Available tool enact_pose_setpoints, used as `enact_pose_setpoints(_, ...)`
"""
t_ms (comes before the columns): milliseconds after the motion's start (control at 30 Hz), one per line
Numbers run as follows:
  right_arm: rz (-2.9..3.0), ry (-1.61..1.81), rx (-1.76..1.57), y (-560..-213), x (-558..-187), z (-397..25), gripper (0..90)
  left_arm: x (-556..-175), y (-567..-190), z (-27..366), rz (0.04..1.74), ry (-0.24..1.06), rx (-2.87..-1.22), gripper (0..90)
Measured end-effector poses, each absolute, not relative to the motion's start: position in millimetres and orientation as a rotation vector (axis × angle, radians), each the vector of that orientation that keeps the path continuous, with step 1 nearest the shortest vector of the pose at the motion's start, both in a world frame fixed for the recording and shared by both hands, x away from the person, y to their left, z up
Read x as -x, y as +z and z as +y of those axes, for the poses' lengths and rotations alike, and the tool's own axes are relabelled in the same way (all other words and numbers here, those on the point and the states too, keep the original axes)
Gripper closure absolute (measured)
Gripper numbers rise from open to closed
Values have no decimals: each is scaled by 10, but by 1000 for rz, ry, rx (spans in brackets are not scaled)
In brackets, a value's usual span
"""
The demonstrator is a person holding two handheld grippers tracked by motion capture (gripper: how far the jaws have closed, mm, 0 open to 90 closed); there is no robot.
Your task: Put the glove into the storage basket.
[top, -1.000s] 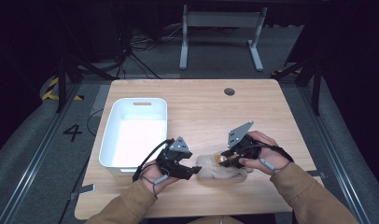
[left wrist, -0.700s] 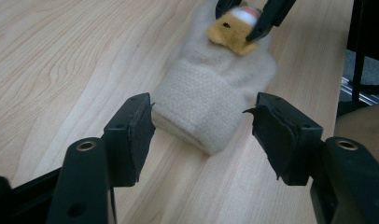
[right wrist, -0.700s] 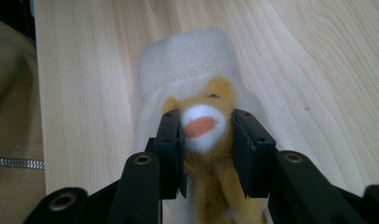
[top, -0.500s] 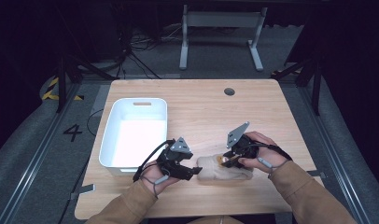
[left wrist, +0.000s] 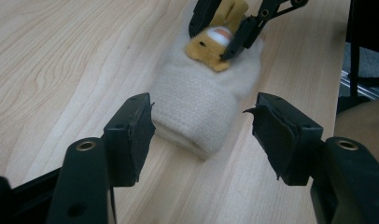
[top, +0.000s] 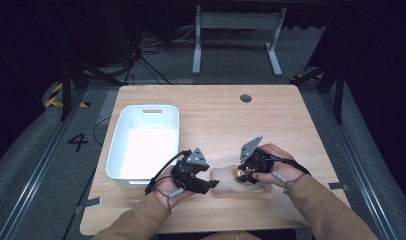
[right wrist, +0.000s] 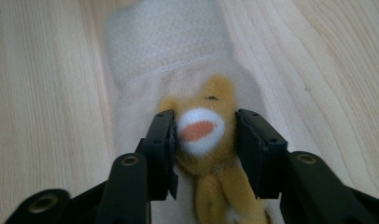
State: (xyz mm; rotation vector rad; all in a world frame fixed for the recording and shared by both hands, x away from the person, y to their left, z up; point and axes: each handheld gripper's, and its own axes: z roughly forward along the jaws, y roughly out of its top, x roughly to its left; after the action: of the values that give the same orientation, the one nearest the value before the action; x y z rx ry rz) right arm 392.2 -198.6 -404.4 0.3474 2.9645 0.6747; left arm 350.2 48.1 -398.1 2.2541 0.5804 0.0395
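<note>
At the near edge of the wooden table (top: 291,120) lies a cream knitted mitten (left wrist: 201,105), its long axis running left to right between the two hands. Its cuff end points toward the left gripper (left wrist: 201,135), whose jaws are spread either side of it without touching. The right gripper (right wrist: 204,135) pinches the yellow plush animal face (right wrist: 201,130) sewn on the far end. The white bin (top: 146,145) sits just left, empty.
</note>
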Motion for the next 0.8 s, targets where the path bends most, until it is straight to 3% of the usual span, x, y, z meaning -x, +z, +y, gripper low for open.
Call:
enact_pose_setpoints(300, 2894, 793, -407, -3948, -3870, -2145, 506, -3530, -3972, 407, 561, 51, -2267, 295)
enact_pose_setpoints(800, 2796, 877, -571, -3773, -3851, -2509, 509, -3538, -3955, 404, 561, 45, -2274, 256)
